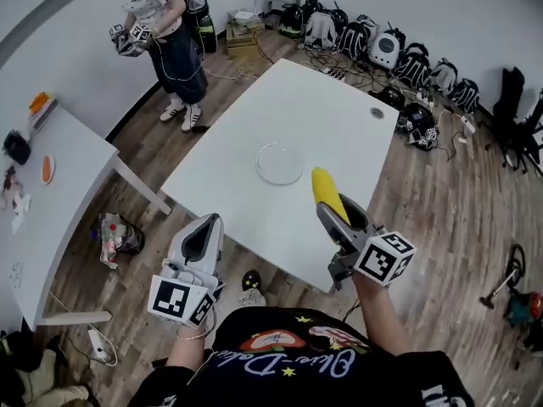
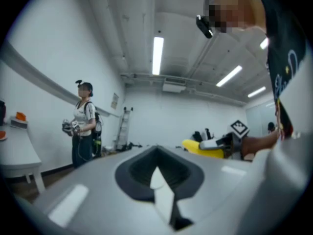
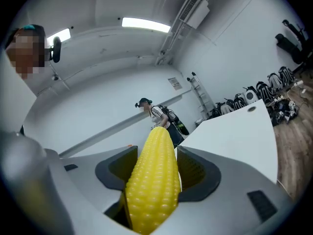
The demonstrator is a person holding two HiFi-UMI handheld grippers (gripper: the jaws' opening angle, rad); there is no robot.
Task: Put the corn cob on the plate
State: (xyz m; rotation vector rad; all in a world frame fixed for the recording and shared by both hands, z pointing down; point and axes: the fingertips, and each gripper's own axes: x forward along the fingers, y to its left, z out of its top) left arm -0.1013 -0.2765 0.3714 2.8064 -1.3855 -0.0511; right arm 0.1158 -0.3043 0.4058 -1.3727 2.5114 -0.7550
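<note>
since the bumpy yellow corn cob point(image 1: 325, 190) is clamped lengthwise in the right gripper point(image 1: 339, 219) mid-frame, tip aimed at the clear round plate point(image 1: 280, 164) up-left on the white table point(image 1: 322, 108), it's not plated yet. the left gripper point(image 1: 202, 237), lower left, sits closed and empty, i'd guess just keeping clear.

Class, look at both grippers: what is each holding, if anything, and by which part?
The right gripper holds the corn cob by its near end, jaws on its sides, tip sticking out forward. The left gripper holds nothing, its jaws together.
</note>
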